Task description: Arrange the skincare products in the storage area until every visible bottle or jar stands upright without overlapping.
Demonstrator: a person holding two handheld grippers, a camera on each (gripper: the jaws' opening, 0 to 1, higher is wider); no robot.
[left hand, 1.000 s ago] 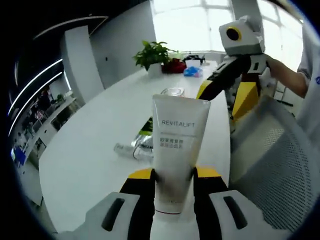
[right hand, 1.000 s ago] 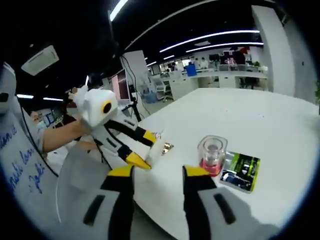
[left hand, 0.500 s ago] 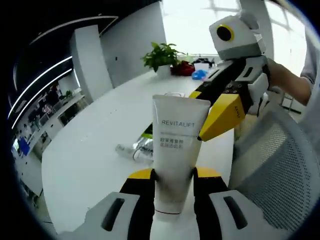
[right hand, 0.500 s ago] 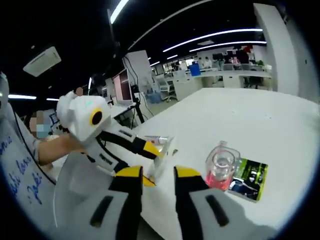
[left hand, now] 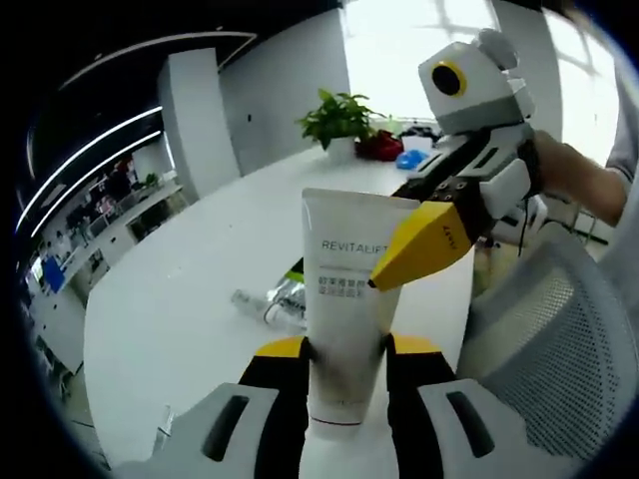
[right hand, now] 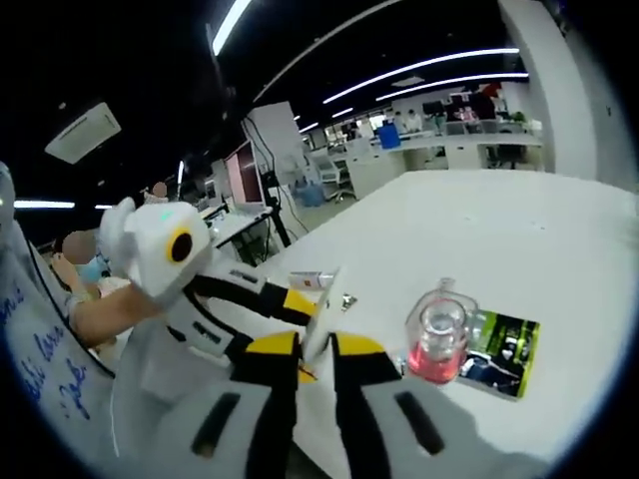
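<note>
Left gripper (left hand: 345, 349) clamps the white REVITALIFT squeeze tube (left hand: 346, 299) at frame centre above the white worktop (left hand: 200, 299), while right gripper (right hand: 316, 351) has closed in, jaws narrowed onto its top edge, probably a handover.

White Revitalift tube (left hand: 344, 299) upright, clamped at its lower end by the left hand-held gripper (left hand: 345, 364), right hand-held gripper (left hand: 424, 244) with yellow jaws touching the tube's upper right edge, clear bottle (left hand: 262, 302) lying on the white bench (left hand: 190, 289), potted plant (left hand: 339, 120) far behind
</note>
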